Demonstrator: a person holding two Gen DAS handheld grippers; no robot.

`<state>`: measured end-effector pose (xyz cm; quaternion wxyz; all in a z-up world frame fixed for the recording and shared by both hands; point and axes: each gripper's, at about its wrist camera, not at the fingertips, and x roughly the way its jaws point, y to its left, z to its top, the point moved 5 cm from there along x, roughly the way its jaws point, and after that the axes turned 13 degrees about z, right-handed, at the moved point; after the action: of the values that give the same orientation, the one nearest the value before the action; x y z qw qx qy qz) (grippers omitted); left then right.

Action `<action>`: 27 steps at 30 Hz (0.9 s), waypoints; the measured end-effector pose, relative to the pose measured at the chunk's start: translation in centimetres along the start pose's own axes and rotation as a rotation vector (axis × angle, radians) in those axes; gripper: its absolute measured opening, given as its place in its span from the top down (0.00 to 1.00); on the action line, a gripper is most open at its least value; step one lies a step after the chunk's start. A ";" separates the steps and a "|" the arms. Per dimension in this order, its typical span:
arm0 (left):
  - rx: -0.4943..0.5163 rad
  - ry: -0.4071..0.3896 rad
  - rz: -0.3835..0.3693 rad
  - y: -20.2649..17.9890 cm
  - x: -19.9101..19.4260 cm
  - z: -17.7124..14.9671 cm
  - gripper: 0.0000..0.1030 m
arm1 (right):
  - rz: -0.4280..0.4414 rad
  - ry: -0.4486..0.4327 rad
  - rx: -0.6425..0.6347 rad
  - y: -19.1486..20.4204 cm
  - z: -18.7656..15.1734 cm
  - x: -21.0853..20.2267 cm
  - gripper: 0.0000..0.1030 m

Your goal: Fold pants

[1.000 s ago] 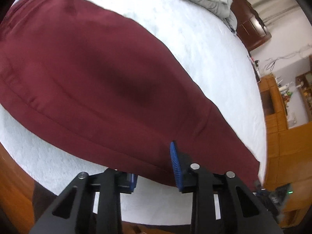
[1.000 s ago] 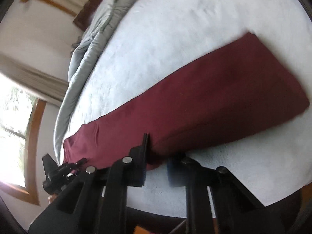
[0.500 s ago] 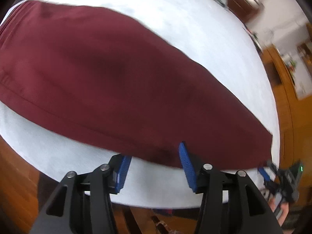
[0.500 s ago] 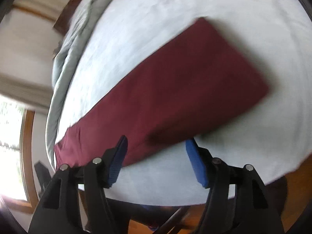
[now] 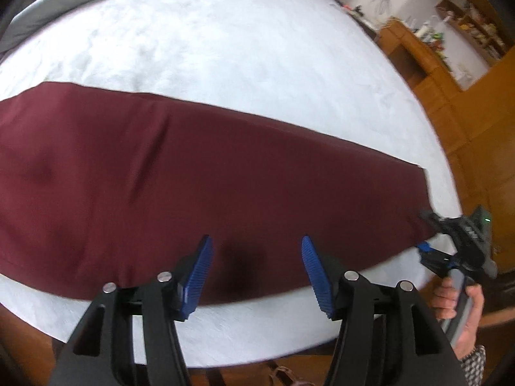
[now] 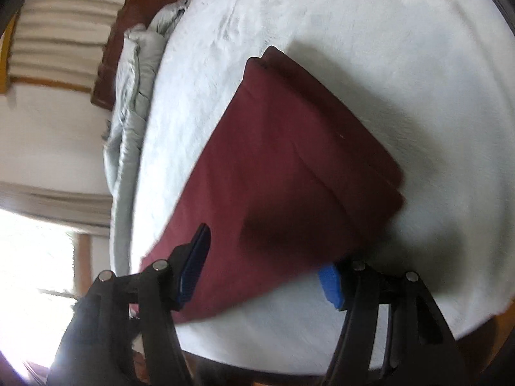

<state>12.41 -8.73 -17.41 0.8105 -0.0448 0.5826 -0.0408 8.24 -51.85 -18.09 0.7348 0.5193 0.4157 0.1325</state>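
Note:
The maroon pants [image 5: 225,177] lie flat across the white bed [image 5: 257,48], folded lengthwise into one long band. My left gripper [image 5: 256,257] hovers over the band's near edge. Its jaws are opening and the blue pads [image 5: 201,270] touch no cloth. At the band's right end a hand [image 5: 457,305] holds my right gripper [image 5: 433,251]. In the right wrist view the pants [image 6: 289,167] run away from the right gripper [image 6: 262,270], which stands open above their near end with nothing pinched.
A grey duvet [image 5: 64,3] is bunched along the far side of the bed, against a dark wooden headboard [image 6: 128,32]. Wooden cabinets and shelves [image 5: 450,96] stand to the right. A bright window [image 6: 32,257] is at the left. The bed's near edge drops to a wooden floor.
Both grippers have let go of the pants' near edge and opened. Each has drawn back and rolled, and the pants now rest flat on the bed.

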 end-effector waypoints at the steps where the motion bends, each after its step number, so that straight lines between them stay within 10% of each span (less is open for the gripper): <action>1: -0.018 0.007 0.011 1.6 0.0 -0.9 0.44 | 0.014 -0.004 0.000 -0.5 0.9 -0.6 0.39; 3: -0.045 0.024 0.032 2.9 0.9 -0.9 0.44 | 0.043 -0.014 -0.008 -0.1 1.4 -0.4 0.41; 7: -0.031 0.021 0.043 2.2 1.2 -1.2 0.43 | 0.025 -0.007 -0.046 0.8 1.9 0.0 0.84; 18: -0.032 -0.148 0.015 0.0 -2.5 0.5 0.38 | 0.027 -0.133 -0.252 8.4 4.9 -6.6 0.89; 27: 0.020 -0.067 0.119 1.9 2.5 -0.5 0.36 | -0.260 -0.076 -0.116 -1.9 4.2 -5.1 0.87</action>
<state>12.79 -7.20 -20.19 0.8308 -0.0036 0.5566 0.0032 7.76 -58.63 -16.85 0.7899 0.4222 0.4429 0.0403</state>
